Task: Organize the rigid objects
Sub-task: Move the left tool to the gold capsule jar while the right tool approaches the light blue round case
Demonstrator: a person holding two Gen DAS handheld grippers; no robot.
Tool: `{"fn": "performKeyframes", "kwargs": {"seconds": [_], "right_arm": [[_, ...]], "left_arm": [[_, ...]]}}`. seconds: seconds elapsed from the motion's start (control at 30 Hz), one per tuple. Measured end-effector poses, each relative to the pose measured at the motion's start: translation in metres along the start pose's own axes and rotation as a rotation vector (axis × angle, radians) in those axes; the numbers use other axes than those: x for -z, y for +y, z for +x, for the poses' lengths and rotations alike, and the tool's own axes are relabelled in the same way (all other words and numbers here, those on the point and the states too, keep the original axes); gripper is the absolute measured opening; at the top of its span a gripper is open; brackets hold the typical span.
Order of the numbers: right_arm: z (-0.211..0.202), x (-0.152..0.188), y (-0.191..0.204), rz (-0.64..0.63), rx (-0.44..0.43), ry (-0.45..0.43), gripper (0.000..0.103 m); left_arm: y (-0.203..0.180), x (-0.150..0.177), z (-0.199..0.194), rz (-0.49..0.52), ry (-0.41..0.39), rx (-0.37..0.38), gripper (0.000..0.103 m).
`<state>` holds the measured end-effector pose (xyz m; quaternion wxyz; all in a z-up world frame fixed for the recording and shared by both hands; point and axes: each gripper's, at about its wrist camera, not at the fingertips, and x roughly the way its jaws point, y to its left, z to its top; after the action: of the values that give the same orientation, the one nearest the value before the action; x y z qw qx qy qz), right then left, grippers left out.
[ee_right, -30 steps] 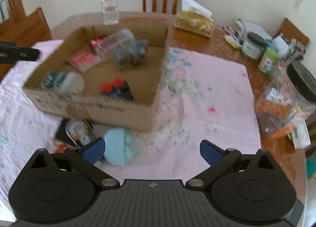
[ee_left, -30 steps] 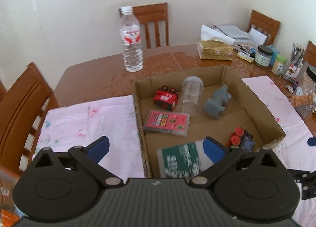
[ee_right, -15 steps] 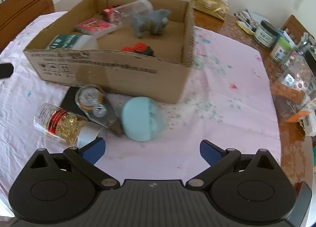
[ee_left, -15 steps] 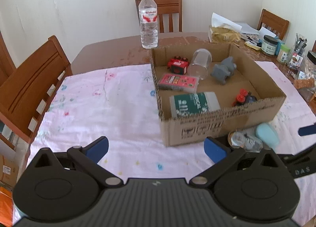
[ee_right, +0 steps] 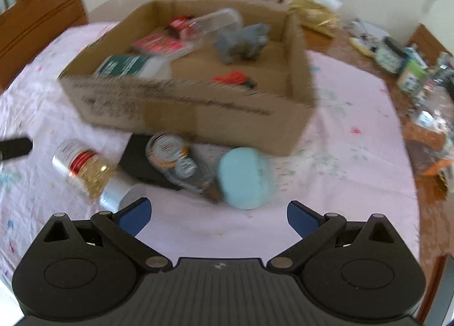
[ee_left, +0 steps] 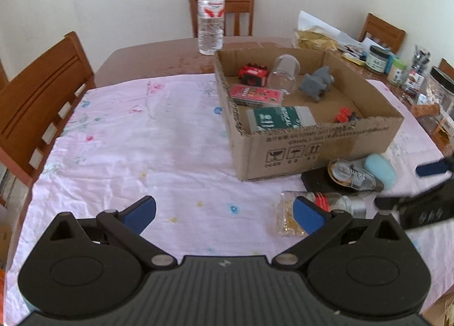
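Presently both of my tools are empty with jaws spread wide: the right gripper (ee_right: 218, 217) hangs low over the pink cloth (ee_right: 340, 173), and the left gripper (ee_left: 224, 212) stands well back from the work.

Step in hand, in my judgement: pick up one of the loose items lying ahead of the right tool, outside the near wall of the cardboard box (ee_right: 181, 112). Closest, just ahead and centred between my right fingertips, is the pale blue rounded case (ee_right: 245, 178). To do this well I should drop straight down so both fingers straddle its widest part, close squarely, and avoid nudging the clear tape dispenser (ee_right: 178, 164) touching its left side.

Condition of items: the blue case is smooth and domed, likely to slip if pinched off-centre. The capsule bottle (ee_right: 85, 171) lies on its side further left, silver cap toward me. A flat black object (ee_right: 136, 161) sits beneath the dispenser. The right view is blurred; fine detail cannot be confirmed.
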<state>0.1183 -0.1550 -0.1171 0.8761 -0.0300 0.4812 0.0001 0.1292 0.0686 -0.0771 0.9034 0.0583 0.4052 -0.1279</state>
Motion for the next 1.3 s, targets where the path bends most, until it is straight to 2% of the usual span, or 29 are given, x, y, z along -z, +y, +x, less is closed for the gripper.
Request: {"fn": "performKeyframes", "kwargs": {"seconds": [0.13, 0.27, 0.33, 0.57, 0.7, 0.9, 1.03, 1.3], "right_arm": [[-0.002, -0.007, -0.023, 0.065, 0.025, -0.035, 0.103], [0.017, -0.018, -0.041, 0.120, -0.007, -0.040, 0.103], [0.028, -0.021, -0.044, 0.115, 0.002, -0.042, 0.103], [0.057, -0.024, -0.055, 0.093, -0.039, -0.007, 0.103], [0.057, -0.021, -0.065, 0.065, -0.039, -0.013, 0.103], [0.062, -0.013, -0.086, 0.025, -0.015, 0.029, 0.103], [0.056, -0.006, -0.095, -0.019, -0.096, 0.039, 0.103], [0.055, -0.001, -0.095, -0.175, -0.154, 0.019, 0.103]], "left_arm": [[-0.006, 0.002, 0.001, -0.004, 0.009, 0.010, 0.102], [-0.014, 0.001, 0.001, 0.004, 0.007, 0.005, 0.102], [-0.019, -0.001, 0.001, 0.002, 0.018, -0.019, 0.102], [-0.040, -0.004, 0.000, -0.016, 0.038, -0.023, 0.102], [-0.053, -0.004, 0.002, -0.015, 0.050, -0.014, 0.102], [-0.070, -0.001, 0.007, -0.010, 0.078, -0.018, 0.102], [-0.078, 0.005, 0.011, -0.009, 0.102, -0.040, 0.102], [-0.086, 0.023, 0.034, -0.044, 0.176, -0.054, 0.102]]}}
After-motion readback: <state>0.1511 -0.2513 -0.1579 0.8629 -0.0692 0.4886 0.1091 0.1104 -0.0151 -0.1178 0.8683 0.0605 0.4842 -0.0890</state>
